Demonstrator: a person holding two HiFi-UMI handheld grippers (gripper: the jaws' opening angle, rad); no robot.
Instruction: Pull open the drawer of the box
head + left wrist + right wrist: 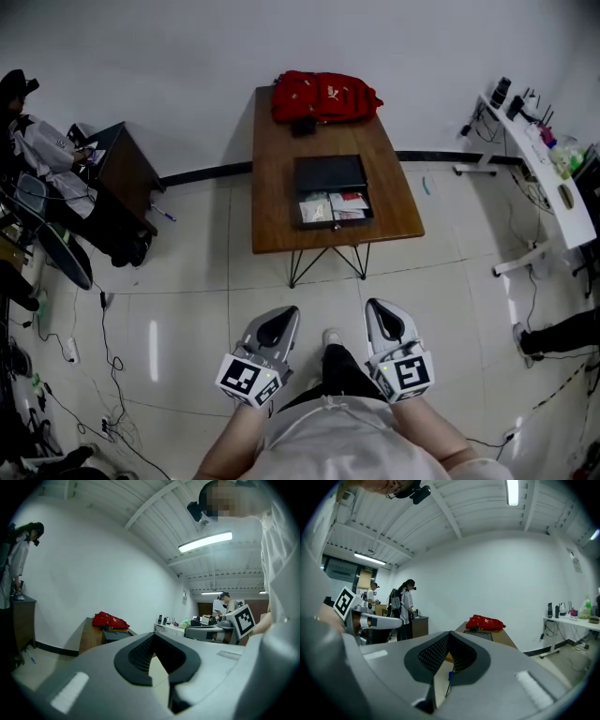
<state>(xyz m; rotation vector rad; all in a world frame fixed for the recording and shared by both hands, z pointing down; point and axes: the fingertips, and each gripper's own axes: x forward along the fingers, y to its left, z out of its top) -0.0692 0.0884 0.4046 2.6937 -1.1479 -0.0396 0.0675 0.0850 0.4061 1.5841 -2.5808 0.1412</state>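
I hold my L claw (280, 321) and R claw (382, 317) low, close to my tummy, tips pointing fwd. They sit side by side, a bit apart. Both are closed tight w/ nothing btwn the jaws. I think that's b/c there's nothing near to grab, so they just rest.

The box (330, 172) is far ahead of both claws, on a brown table (273, 187), well out of reach. Bare floor lies btwn the claws and the table.

The drawer (334, 208) sticks out of the box on the side that faces my claws. White and red stuff lies in it, and I can see it from above. So the drawer looks pulled out already, and I think the job is done. It opens toward me, prob. so a pull comes straight back to where the claws are now.

A red bag (325, 96) lies past the box, at the far end of the table, out of the drawer's way.
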